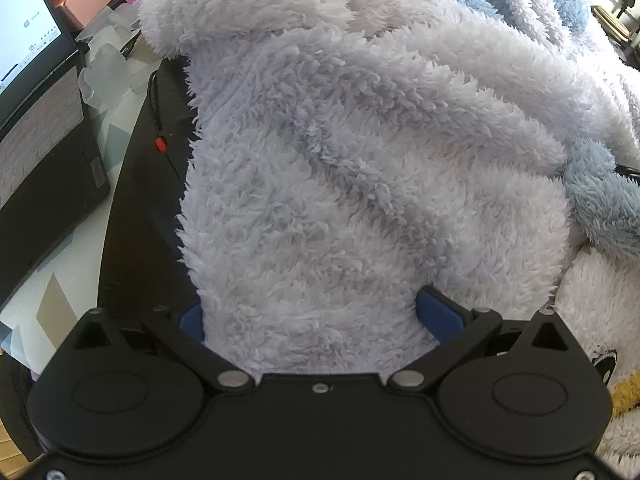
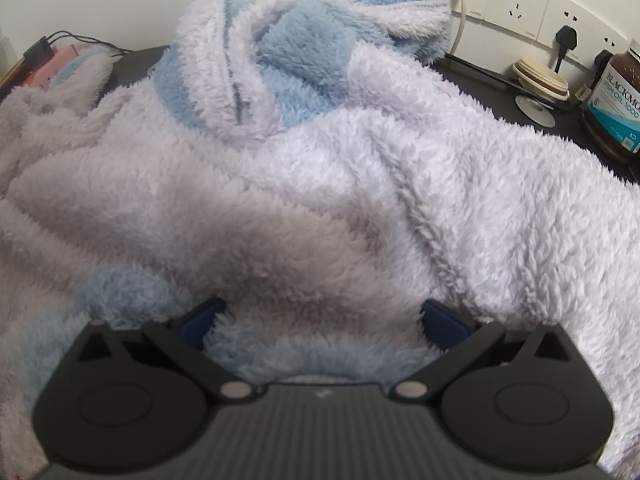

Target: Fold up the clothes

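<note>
Desk point(image 2: 472, 76): tools point(image 1: 308, 312) wide, fleece-filled point(image 1: 340, 160).

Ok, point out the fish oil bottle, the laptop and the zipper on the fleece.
Fish oil bottle point(image 2: 618, 98): right wrist view, label.
Laptop point(image 1: 28, 32): left wrist view, lit screen.
Zipper point(image 2: 236, 100): right wrist view, grey teeth.

1. Fleece garment point(image 2: 320, 184): pale lilac-white pile with sky-blue patches and a grey zip line.
2. Left gripper point(image 1: 310, 312): black body, blue finger pads.
3. Right gripper point(image 2: 320, 320): black, ribbed grey casing, dark blue pads.
4. Desk point(image 1: 136, 216): black.
5. Supplement bottle point(image 2: 616, 100): amber brown, teal-and-white label.
6. Wall sockets point(image 2: 516, 0): cream white.
</note>
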A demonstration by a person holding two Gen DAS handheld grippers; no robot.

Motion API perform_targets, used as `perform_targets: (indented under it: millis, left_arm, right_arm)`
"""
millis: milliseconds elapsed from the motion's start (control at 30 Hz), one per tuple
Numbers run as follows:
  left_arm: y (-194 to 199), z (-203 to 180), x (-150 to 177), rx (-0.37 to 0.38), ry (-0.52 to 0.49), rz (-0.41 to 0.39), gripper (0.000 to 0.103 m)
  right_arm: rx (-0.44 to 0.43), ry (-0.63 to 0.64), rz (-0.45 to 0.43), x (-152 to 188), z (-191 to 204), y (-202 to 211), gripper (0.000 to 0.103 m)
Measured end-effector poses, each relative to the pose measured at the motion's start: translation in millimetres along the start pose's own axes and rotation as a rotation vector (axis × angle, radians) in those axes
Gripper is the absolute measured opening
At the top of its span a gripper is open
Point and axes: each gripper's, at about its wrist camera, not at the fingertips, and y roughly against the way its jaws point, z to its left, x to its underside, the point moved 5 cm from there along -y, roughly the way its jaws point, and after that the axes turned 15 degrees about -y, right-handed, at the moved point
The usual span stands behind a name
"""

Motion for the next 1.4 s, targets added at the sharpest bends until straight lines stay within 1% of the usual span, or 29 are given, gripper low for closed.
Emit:
perform_targets:
  millis: [133,233,333,367,433,500,533,567,600,667,767,867,900,967,1033,1067,1167,1200,1267,1300,1367,1400]
  left_arm:
    - [3,4,8,0.023,0.055,-0.009,0.103]
    - [9,8,16,0.045,0.111,-0.04,0.102]
    - [22,11,19,0.052,0.141,-0.097,0.102]
    - [27,11,20,0.045,0.151,-0.128,0.102]
    - [35,25,18,0.031,0.158,-0.195,0.102]
    - [40,21,15,0.018,0.147,-0.25,0.102]
    - [50,16,-3,0.016,0.134,-0.277,0.102]
    - [51,9,-14,0.017,0.119,-0.302,0.102]
    - [40,1,-33,0.021,0.103,-0.321,0.102]
    - [29,-5,-55,0.033,0.064,-0.336,0.102]
    - [21,-23,-57,0.037,0.008,-0.331,0.102]
    - [18,-31,-63,0.036,-0.022,-0.323,0.102]
    - [18,-33,-64,0.035,-0.03,-0.32,0.102]
    - [15,-37,-69,0.033,-0.036,-0.317,0.102]
    - [14,-37,-71,0.028,-0.029,-0.316,0.102]
    - [15,-36,-72,0.025,-0.022,-0.316,0.102]
    - [16,-30,-72,0.019,0.018,-0.313,0.102]
    - [16,-28,-69,0.019,0.036,-0.312,0.102]
    - [17,-23,-64,0.01,0.08,-0.308,0.102]
    - [17,-19,-62,-0.007,0.102,-0.304,0.102]
    - [19,-11,-60,-0.033,0.148,-0.297,0.102]
    - [22,-8,-62,-0.029,0.18,-0.306,0.102]
  right_arm:
    - [-0.001,0.001,-0.002,0,0,0,0.102]
    - [-0.003,0.004,-0.002,1,0,1,0.102]
    - [-0.005,0.009,-0.001,2,0,1,0.102]
    - [-0.006,0.011,0.001,3,0,2,0.102]
    - [-0.007,0.016,0.007,4,0,3,0.102]
    - [-0.008,0.022,0.015,6,0,4,0.102]
    - [-0.009,0.026,0.021,7,1,5,0.102]
    - [-0.01,0.031,0.028,8,1,5,0.102]
    - [-0.012,0.036,0.035,8,1,6,0.102]
    - [-0.022,0.053,0.052,10,1,7,0.102]
    - [-0.062,0.072,0.085,7,-2,10,0.102]
    - [-0.164,0.048,0.113,-4,-12,22,0.102]
    - [-0.207,0.044,0.103,-11,-16,30,0.101]
    - [-0.279,0.061,0.043,-30,-24,47,0.101]
    - [-0.322,0.09,-0.034,-55,-32,61,0.101]
    - [-0.326,0.096,-0.069,-69,-35,63,0.101]
    - [-0.313,0.093,-0.169,-118,-41,57,0.101]
    - [-0.292,0.083,-0.204,-135,-42,50,0.101]
    - [-0.217,0.064,-0.277,-165,-42,31,0.101]
    - [-0.184,0.043,-0.309,-180,-43,21,0.101]
    - [-0.148,-0.063,-0.347,-206,-50,0,0.101]
    - [-0.139,-0.13,-0.358,-218,-54,-11,0.101]
